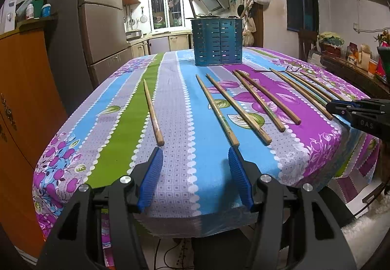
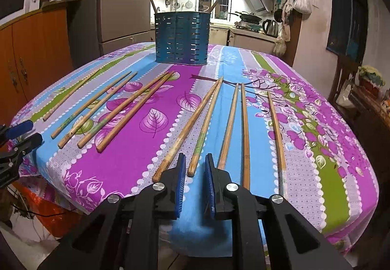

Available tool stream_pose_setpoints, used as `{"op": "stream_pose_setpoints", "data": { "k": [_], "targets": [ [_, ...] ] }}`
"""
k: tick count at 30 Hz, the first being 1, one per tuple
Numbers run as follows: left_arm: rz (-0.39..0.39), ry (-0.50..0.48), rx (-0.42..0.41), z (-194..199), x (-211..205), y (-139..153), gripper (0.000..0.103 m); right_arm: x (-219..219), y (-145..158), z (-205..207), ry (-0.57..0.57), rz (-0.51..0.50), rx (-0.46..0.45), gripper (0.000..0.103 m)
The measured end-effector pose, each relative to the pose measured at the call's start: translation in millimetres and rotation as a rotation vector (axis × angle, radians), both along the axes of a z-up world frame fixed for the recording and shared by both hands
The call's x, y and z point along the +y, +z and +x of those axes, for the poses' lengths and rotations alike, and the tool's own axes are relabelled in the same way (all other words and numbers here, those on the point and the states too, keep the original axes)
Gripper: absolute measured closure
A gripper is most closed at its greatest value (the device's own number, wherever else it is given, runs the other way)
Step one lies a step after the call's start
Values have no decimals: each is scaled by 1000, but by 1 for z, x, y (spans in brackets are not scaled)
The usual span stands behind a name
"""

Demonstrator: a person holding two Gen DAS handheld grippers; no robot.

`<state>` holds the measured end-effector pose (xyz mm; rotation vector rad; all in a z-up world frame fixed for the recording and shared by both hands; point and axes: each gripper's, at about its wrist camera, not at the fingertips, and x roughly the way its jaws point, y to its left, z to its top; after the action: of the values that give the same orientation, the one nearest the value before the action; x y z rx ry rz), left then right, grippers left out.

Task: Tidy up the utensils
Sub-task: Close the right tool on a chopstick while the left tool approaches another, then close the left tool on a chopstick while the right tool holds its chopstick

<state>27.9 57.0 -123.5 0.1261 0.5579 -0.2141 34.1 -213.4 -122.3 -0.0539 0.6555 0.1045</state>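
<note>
Right now the left gripper point(image 1: 196, 155) hangs over the near table edge, fingers wide apart and holding nothing; the right gripper point(image 2: 195, 161) has its fingers narrowly parted around nothing, with "BAS" legible on its body; worn wooden chopsticks point(image 2: 187, 128) lie fanned on the striped floral tablecloth point(image 2: 136, 148); beyond them stands a slotted blue utensil holder point(image 2: 181, 38) at the far edge.

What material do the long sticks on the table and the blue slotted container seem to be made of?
The long tan chopsticks look like bamboo or wood: matte, with streaky grain and worn greenish bands. The blue slotted holder seems to be painted or coated sheet metal, given its soft sheen and cleanly punched slots, though glossy plastic is possible.
</note>
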Motion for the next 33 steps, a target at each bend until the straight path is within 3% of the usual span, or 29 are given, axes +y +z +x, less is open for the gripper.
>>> {"op": "stream_pose_setpoints", "data": {
  "k": [7, 22, 26, 33],
  "targets": [
    [2, -47, -36, -3, -9, 11, 49, -4, 3, -8, -5, 76, -6, 96],
    [58, -135, -40, -6, -43, 10, 49, -21, 30, -35, -54, 113, -120, 96],
    [80, -57, -40, -3, -33, 7, 49, -27, 41, -46, -59, 117, -156, 96],
    [42, 140, -23, 17, 8, 10, 49, -34, 54, -54, -61, 141, -190, 96]
  ]
}}
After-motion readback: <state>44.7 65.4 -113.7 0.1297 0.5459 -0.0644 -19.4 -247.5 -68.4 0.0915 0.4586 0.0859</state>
